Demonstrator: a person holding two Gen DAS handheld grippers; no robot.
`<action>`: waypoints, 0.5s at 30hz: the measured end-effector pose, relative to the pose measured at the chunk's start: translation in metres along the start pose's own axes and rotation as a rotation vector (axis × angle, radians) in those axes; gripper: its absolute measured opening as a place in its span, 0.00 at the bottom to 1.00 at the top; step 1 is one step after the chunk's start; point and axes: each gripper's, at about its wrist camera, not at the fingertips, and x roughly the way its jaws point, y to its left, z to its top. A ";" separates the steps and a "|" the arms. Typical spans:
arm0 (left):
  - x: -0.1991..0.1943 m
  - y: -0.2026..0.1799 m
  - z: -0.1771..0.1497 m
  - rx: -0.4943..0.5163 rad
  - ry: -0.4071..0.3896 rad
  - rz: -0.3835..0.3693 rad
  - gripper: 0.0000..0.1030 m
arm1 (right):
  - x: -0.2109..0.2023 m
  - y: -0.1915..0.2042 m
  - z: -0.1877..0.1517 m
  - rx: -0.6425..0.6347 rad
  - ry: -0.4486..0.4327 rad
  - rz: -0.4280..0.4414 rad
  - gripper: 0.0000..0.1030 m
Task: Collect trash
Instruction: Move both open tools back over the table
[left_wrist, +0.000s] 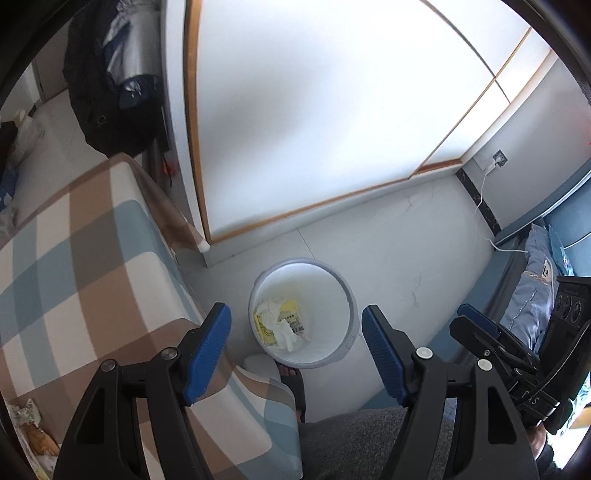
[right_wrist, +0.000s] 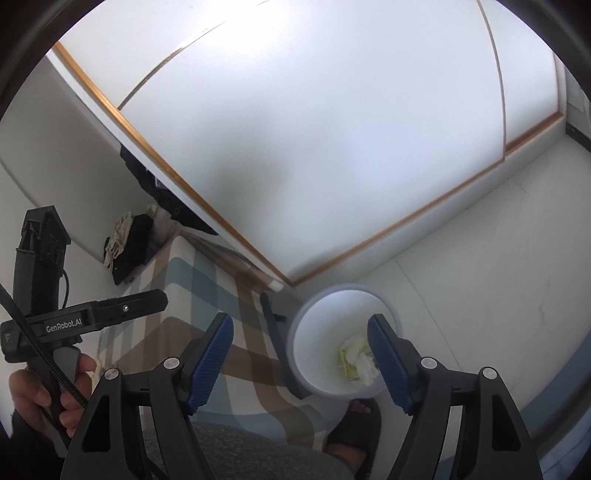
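The bin (left_wrist: 303, 314) stands on the floor (left_wrist: 399, 258) just beside the checked bed (left_wrist: 92, 258), and the trash (left_wrist: 280, 321), yellow wrappers and crumpled white tissue, lies at its bottom. The left hand-held gripper (left_wrist: 295, 350) hangs above the bin with its blue pads (left_wrist: 208, 347) well apart and nothing between them; the right hand-held gripper (right_wrist: 301, 360) is likewise wide, its jaws opening a little, and empty. A sandalled foot (right_wrist: 356, 424) stands touching or nearly touching the bin's near side. From here the likely slips are small ones: more scraps seem to lie at the bed's near corner (left_wrist: 26, 424), easy to overlook at the edge of the left view; light tissue may slide out of wide ribbed pads if pinched loosely; and a step or a low swing of either gripper could knock the light bin over and spill what is already collected.
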 end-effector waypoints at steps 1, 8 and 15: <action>-0.008 0.003 -0.001 -0.007 -0.023 0.003 0.68 | -0.005 0.008 0.001 -0.013 -0.013 0.005 0.73; -0.065 0.043 -0.014 -0.073 -0.184 0.047 0.68 | -0.027 0.062 0.002 -0.103 -0.081 0.069 0.75; -0.114 0.087 -0.037 -0.138 -0.301 0.100 0.68 | -0.038 0.127 -0.007 -0.209 -0.119 0.144 0.79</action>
